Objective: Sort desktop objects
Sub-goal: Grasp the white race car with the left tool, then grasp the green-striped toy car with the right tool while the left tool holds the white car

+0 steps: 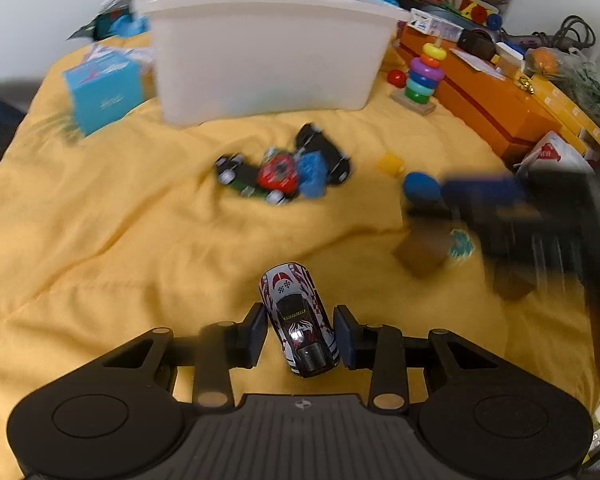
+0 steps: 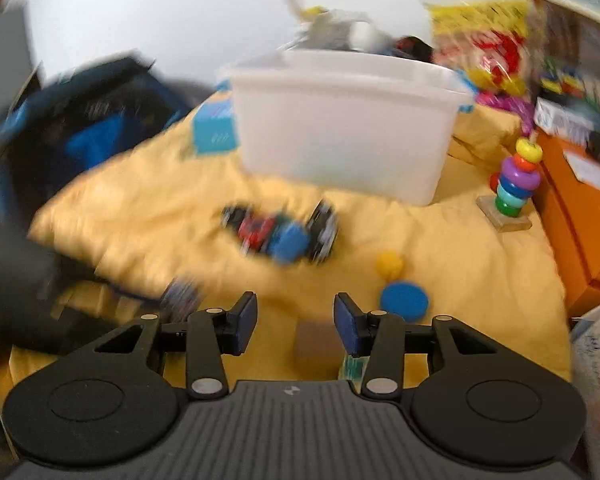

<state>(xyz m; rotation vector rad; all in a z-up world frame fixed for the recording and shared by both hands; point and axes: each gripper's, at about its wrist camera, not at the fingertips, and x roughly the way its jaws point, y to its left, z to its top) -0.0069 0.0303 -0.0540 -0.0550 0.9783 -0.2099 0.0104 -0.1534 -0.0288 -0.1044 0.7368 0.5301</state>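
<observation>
Here your left gripper [image 1: 301, 334] flanked the toy car [image 1: 298, 322], fingers not visibly clamped, its long axis toward 12 o'clock at the white bin [image 1: 268, 48]; right gripper [image 2: 295, 322] gaped empty.

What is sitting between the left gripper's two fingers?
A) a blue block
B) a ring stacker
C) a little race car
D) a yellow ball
C: in the left wrist view, the race car sits between the pads of the left gripper, and the pads are not squeezing it.
</observation>
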